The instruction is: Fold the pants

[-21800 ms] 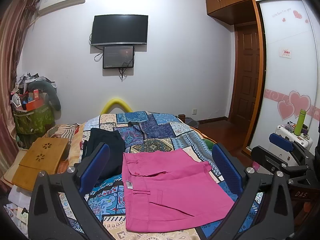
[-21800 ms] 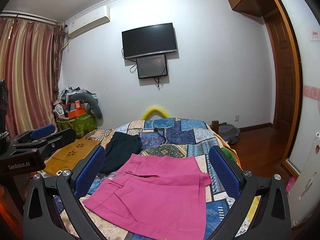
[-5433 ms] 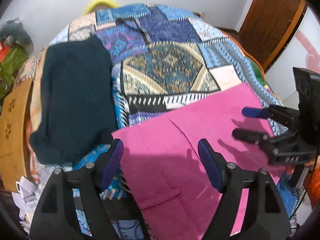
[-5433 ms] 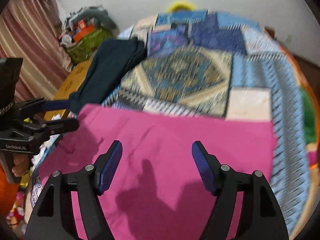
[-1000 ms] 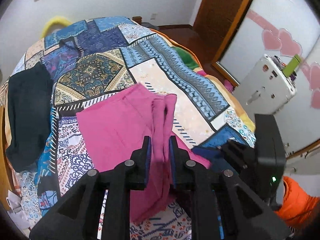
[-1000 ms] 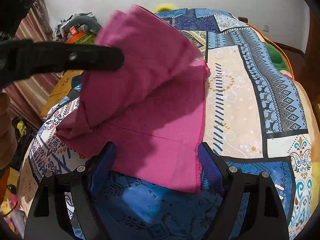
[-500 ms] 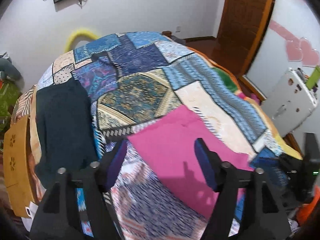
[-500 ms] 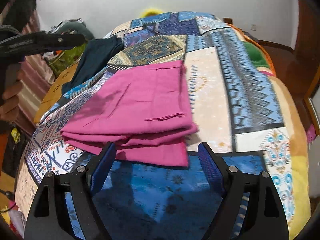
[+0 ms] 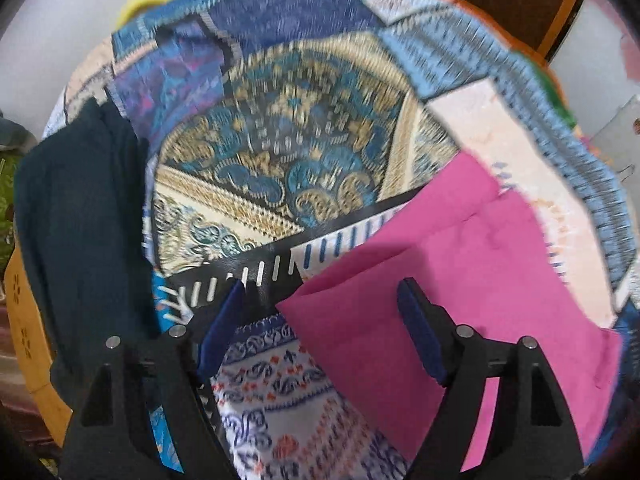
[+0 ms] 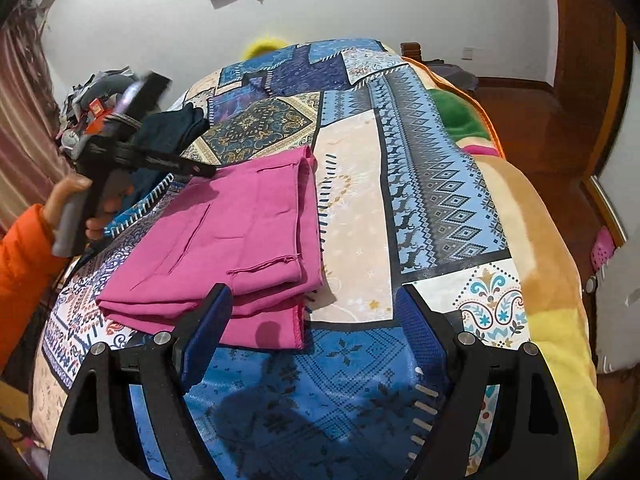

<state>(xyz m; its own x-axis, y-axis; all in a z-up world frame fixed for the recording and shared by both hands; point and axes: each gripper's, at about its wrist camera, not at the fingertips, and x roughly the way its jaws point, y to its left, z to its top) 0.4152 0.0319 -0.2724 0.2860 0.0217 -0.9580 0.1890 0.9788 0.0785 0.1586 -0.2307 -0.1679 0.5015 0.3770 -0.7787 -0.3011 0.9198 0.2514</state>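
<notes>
Both sets of fingers are spread and grasp nothing: the left gripper (image 9: 320, 320) hovers above the pants' near corner, the right gripper (image 10: 316, 320) just off their stacked edge, seemingly standing off to check the result. The patchwork bed (image 10: 440, 184) carries the pink pants (image 10: 236, 240), a compact layered rectangle with hems roughly aligned. Beyond the pants lies a dark garment (image 9: 80, 220).

pink pants (image 10: 240, 248), folded, flat on bedspread (image 10: 432, 184)
</notes>
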